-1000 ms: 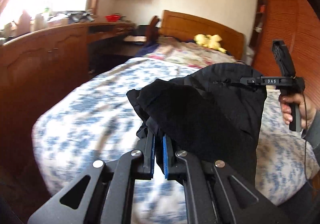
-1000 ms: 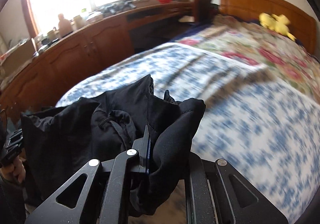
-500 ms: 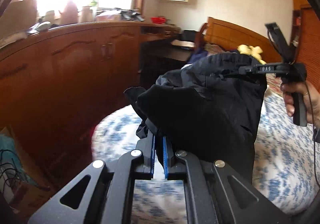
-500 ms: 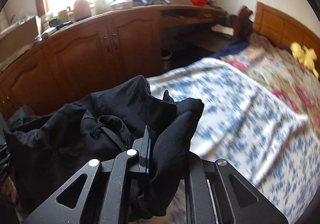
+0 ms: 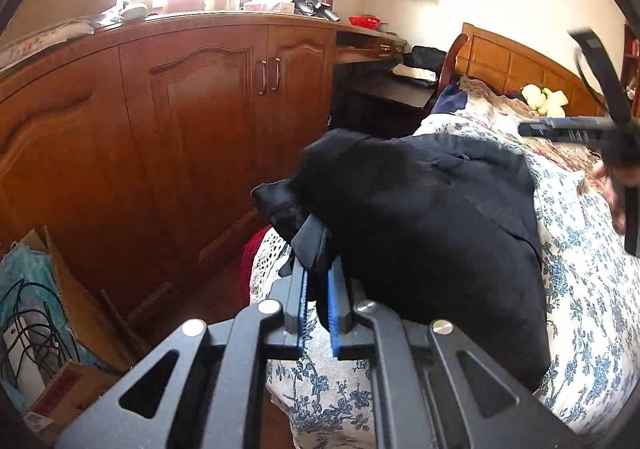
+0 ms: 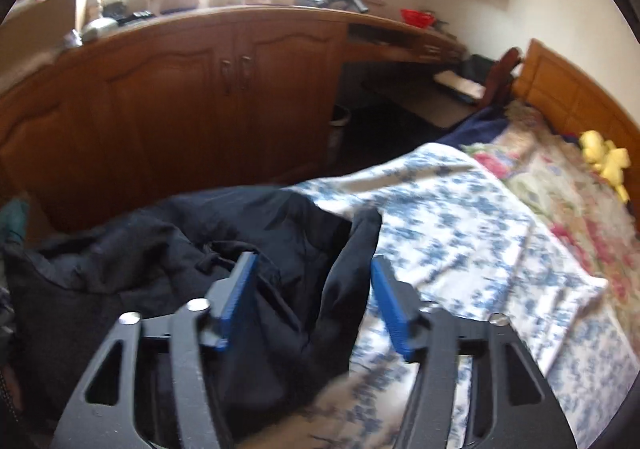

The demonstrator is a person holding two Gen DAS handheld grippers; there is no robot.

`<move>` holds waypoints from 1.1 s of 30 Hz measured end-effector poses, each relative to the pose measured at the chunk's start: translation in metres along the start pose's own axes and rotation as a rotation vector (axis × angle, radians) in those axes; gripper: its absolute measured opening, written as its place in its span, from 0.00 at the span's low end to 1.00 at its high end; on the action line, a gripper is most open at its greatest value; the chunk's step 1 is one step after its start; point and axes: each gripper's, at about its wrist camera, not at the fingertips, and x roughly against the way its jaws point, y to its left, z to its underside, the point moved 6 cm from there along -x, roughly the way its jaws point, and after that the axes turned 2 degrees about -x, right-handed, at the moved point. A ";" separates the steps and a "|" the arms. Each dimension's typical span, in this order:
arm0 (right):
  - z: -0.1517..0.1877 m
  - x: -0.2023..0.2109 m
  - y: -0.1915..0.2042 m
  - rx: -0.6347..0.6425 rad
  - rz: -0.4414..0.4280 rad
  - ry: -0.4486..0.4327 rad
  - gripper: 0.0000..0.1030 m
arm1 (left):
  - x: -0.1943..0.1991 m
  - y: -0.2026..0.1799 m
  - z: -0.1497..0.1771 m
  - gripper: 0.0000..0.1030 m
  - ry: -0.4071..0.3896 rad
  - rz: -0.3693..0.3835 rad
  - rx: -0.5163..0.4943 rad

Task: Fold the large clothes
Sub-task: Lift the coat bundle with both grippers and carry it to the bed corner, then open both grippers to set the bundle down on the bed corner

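Step in hand, judged: laying down. One black garment (image 5: 432,225), bunched, resting on the near corner of the bed (image 5: 592,305), at the edge facing the wooden cabinets (image 5: 200,121).

Left gripper (image 5: 318,305): blue pads nearly pressed together, pinching a fold of the garment's hem; a slight loosening within the last half second, cloth between the pads all the same.

Right gripper (image 6: 312,305): jaws spread wide, just opened; a ridge of the dark cloth standing between the pads, not pressed by either. Released on that side, by the look of it.

Next move, judged: let go on the left too, then find two matching edges or corners of the garment and spread it flat toward the middle of the bed before any fold. Shape of garment (sleeves, hood, legs) not readable in this heap. Risk: near the bed's edge, could slide off toward the cabinets.

Counts: garments 1; grippers 2; beds 1; yellow soft toy (image 6: 604,161) 1, by the headboard, well apart from the garment; red bowl (image 5: 364,21) 1, on the counter above the cabinets.
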 end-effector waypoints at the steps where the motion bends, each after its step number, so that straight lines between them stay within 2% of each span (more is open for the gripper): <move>1: 0.006 0.004 0.000 0.032 0.028 -0.019 0.64 | 0.001 0.001 0.000 0.10 0.002 0.001 0.005; 2: 0.014 0.009 0.005 0.067 0.017 -0.043 0.65 | 0.003 0.003 0.001 0.10 0.005 0.000 0.008; 5: 0.041 0.015 0.025 0.109 -0.106 -0.018 0.66 | 0.015 0.007 0.005 0.13 -0.010 -0.017 0.002; 7: 0.059 0.018 0.041 0.104 -0.176 -0.016 0.66 | 0.028 0.009 0.007 0.23 -0.024 -0.020 0.005; 10: 0.073 0.023 0.068 0.066 -0.309 -0.011 0.66 | 0.042 0.015 0.005 0.31 -0.042 -0.027 0.006; 13: 0.084 0.015 0.094 0.067 -0.365 0.015 0.66 | 0.060 0.016 0.003 0.36 -0.065 -0.046 -0.017; 15: 0.094 0.004 0.112 0.086 -0.361 0.055 0.67 | 0.067 0.018 -0.001 0.39 -0.080 -0.045 -0.018; 17: 0.107 -0.011 0.123 0.126 -0.320 0.090 0.67 | 0.076 0.018 -0.006 0.44 -0.099 -0.034 -0.017; 19: 0.114 -0.015 0.122 0.102 -0.328 0.070 0.67 | 0.083 0.016 -0.010 0.52 -0.117 -0.031 -0.016; 21: 0.115 -0.012 0.116 0.078 -0.337 0.063 0.67 | 0.091 0.011 -0.015 0.53 -0.129 -0.023 -0.024; 30: 0.113 0.052 0.074 0.013 -0.331 -0.025 0.67 | 0.110 -0.040 -0.028 0.55 -0.153 0.010 -0.078; 33: 0.118 0.080 0.053 -0.006 -0.306 -0.043 0.71 | 0.118 -0.063 -0.032 0.55 -0.170 0.032 -0.091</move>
